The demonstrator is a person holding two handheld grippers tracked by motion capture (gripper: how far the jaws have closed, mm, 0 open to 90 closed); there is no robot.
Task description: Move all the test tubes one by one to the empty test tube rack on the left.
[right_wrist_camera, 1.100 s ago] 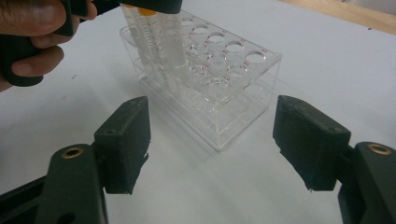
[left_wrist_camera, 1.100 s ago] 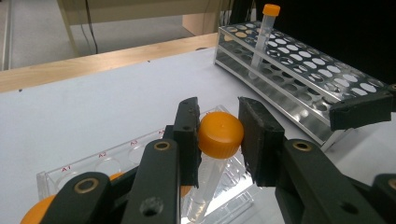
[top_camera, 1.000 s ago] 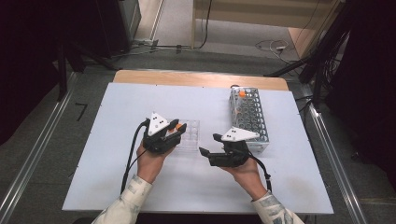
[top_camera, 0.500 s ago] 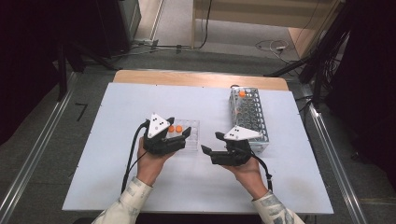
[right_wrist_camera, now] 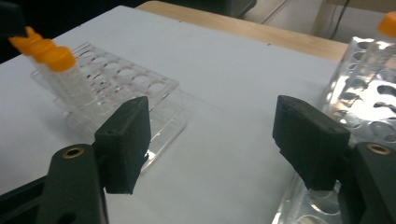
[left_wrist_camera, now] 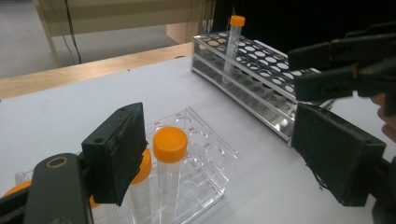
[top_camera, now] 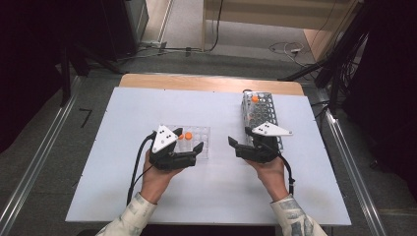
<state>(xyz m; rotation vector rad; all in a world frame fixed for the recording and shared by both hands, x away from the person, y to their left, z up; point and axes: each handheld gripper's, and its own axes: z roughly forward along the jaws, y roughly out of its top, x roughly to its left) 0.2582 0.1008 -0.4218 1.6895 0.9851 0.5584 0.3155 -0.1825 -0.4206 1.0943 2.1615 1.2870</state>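
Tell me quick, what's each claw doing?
Left gripper: open, jaws just opened, beside the orange-capped tubes, holding nothing.
Right gripper: open, empty.

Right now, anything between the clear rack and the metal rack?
Bare white table lies between clear rack and metal rack in the high view; the right gripper hovers over the near end of that gap.

Cables (top_camera: 282, 47) lie on the grey floor (top_camera: 44, 132) beyond, perhaps with a plug.

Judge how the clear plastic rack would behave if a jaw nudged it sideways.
The clear plastic rack looks thin-walled and mostly empty, so it would probably slide easily on the smooth white table. The capped tubes stand tall at one end, so a push there might tilt it.
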